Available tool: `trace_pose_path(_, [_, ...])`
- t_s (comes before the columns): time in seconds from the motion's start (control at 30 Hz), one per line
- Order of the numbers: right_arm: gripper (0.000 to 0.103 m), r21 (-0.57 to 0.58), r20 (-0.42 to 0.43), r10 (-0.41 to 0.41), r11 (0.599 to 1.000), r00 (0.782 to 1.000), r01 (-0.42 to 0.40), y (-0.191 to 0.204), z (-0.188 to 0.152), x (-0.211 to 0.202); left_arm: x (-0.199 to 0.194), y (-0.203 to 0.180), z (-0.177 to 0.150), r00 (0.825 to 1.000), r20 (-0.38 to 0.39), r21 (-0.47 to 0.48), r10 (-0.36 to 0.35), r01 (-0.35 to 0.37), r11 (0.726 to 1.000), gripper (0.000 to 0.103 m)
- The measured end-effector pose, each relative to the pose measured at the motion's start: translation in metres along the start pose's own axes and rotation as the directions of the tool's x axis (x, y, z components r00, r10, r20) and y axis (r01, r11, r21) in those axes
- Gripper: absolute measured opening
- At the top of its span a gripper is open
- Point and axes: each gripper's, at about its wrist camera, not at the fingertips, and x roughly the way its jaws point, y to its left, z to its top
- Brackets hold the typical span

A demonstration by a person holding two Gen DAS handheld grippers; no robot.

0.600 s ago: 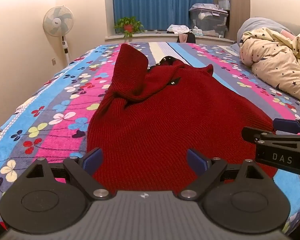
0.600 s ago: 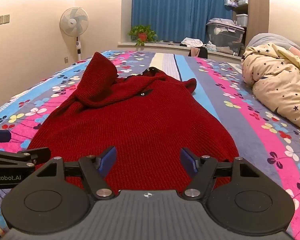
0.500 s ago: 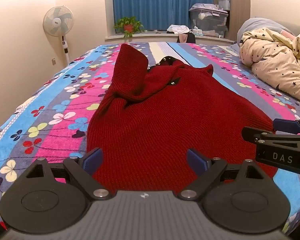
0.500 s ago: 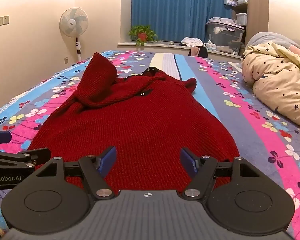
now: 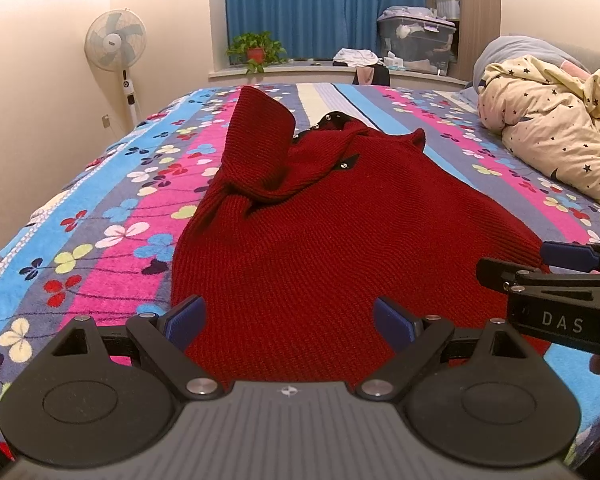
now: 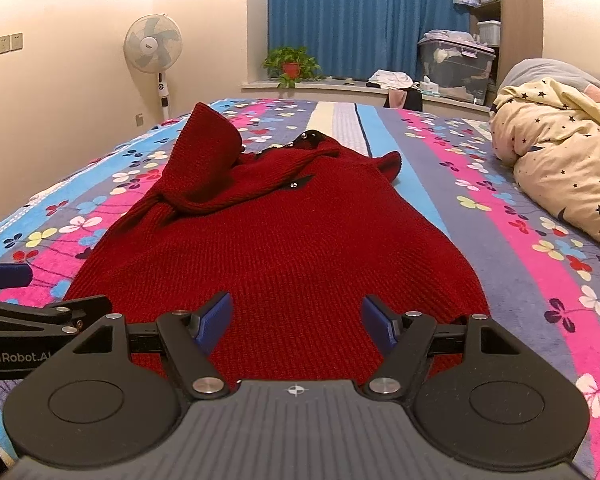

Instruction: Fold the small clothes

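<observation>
The left tongs (image 5: 289, 322) stand wide apart, their blue pads (image 5: 184, 318) spread to either side with nothing gripped between them; they hang just over the near hem of a dark red knitted sweater (image 5: 320, 240), and whether the pads brush the knit cannot be told. The right tongs (image 6: 296, 320) are likewise spread wide and empty, poised above the same near edge of the sweater, a little to the right of the left pair. Each camera catches the other tool at its margin: the right one pokes in at the right edge of the left view, the left one at the left edge of the right view. The sweater lies lengthwise on the bed (image 5: 112, 216), on a striped cover of blue, pink and grey printed with small flowers, its hem toward the tongs and its neckline with dark snap fastenings (image 6: 310, 135) at the far end. One sleeve (image 5: 258, 144) on the left side stands bunched and folded up over the body. A cream quilt (image 6: 560, 160) with dark stars is heaped at the right of the bed, well apart from the sweater.
</observation>
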Motion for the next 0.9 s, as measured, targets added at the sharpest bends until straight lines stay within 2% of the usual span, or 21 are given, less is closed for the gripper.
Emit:
trace_pose_path(0.27, [0.073,-0.042,-0.015,-0.015,0.999,1.000,0.014,0.0027,0.0008,-0.0012,-0.0004,-0.0005,0.0005,1.000,-0.001,-0.001,-0.001,0.001,1.000,0.094])
trace_pose_path(0.47, [0.073,-0.015,0.007,0.001,1.000,1.000,-0.001,0.0040,-0.0003,-0.0021,-0.0009,-0.0019,0.0013,1.000,-0.001,0.002,-0.001,0.001,1.000,0.094])
trace_pose_path(0.57, [0.073,-0.022,-0.019,-0.003,1.000,1.000,0.002,0.0038,0.0002,-0.0021,-0.0009,-0.0019,0.0012,1.000,0.000,0.002,-0.001,0.001,1.000,0.094])
trace_pose_path(0.9, [0.073,-0.050,0.025,-0.015,0.999,1.000,0.017,0.0085,0.0006,-0.0032,-0.0009,-0.0019,0.0011,1.000,0.000,0.001,-0.001,0.001,1.000,0.094])
